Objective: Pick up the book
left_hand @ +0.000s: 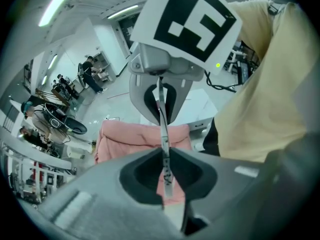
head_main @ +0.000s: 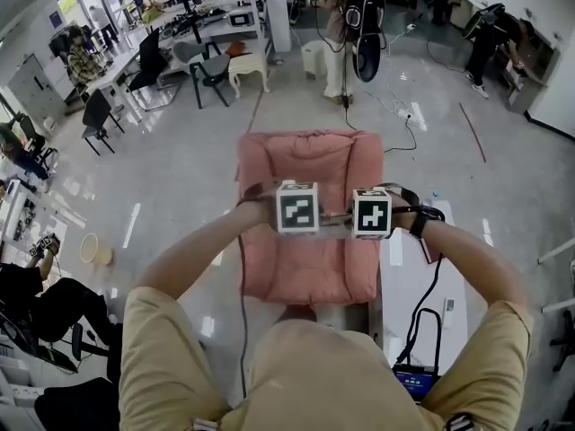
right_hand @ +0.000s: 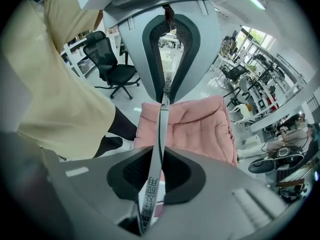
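Note:
A thin book [left_hand: 163, 134] is seen edge-on, held in the air between both grippers above a pink cushioned chair [head_main: 305, 164]. My left gripper [left_hand: 165, 159] is shut on one edge of it. My right gripper [right_hand: 158, 159] is shut on the opposite edge, where the book [right_hand: 161, 129] shows a printed spine strip. Each gripper view shows the other gripper at the far end of the book. In the head view the two marker cubes, left [head_main: 296, 207] and right [head_main: 371, 212], sit side by side over the chair's seat and hide most of the book.
A white table [head_main: 422, 285] with a small blue-screened device [head_main: 415, 380] stands right of the chair. A cable [head_main: 241, 321] runs down the floor on the left. Office chairs and desks [head_main: 207, 65] stand further back, with people [head_main: 337, 34] around the room.

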### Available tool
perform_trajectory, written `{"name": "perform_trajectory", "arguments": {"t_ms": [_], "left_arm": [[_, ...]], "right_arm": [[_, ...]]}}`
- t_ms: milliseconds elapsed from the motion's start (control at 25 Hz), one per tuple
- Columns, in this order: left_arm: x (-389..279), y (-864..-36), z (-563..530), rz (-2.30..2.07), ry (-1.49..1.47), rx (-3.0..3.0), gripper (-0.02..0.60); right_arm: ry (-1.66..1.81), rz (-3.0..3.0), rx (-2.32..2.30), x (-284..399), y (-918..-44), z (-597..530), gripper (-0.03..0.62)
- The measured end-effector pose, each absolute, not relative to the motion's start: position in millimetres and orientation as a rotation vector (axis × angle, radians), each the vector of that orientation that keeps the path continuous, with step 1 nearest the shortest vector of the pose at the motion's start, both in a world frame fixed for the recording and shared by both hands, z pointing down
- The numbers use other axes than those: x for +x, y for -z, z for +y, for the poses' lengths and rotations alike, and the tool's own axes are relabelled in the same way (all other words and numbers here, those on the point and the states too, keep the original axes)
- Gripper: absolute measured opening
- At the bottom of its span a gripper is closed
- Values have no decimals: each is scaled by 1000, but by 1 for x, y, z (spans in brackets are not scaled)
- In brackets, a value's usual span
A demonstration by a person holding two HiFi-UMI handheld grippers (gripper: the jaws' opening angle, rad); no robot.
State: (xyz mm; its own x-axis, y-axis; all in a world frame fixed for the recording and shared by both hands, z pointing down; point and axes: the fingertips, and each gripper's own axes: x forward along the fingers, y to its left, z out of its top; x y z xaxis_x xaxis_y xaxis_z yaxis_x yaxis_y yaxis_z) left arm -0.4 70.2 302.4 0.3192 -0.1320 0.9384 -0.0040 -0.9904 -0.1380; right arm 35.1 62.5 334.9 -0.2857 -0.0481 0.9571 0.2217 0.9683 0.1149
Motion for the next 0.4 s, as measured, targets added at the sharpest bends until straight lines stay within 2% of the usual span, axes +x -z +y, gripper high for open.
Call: {"name": "perform_trajectory", "arguments": {"t_ms": [400], "left_arm": [[-9,-331,48,94,1779,-2527,41]], "right_arm": [[232,-1829,-144,28,-359,44,49]]}}
